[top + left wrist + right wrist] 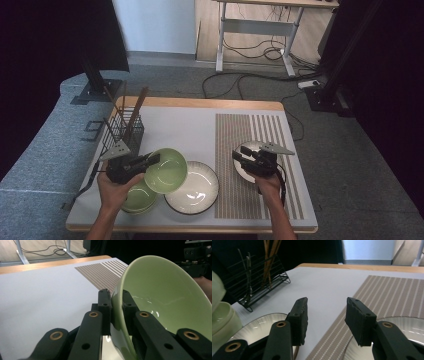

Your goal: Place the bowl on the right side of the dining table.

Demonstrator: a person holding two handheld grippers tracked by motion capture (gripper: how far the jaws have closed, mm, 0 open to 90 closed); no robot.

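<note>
My left gripper (152, 159) is shut on the rim of a light green bowl (166, 170), which it holds tilted above the table; in the left gripper view the rim (117, 307) sits pinched between the two black jaws of this gripper (116, 303). Under it a second green bowl (138, 198) rests on the table. A white ribbed plate (195, 189) lies beside that bowl. My right gripper (239, 153) hovers open over another white plate (248, 167) on the striped placemat (235, 135); nothing is between its jaws (327, 315).
A black wire rack (122, 131) with wooden chopsticks (136, 111) stands at the table's back left. The pale table top (185, 125) stretches behind the dishes. A desk frame and cables lie on the floor beyond.
</note>
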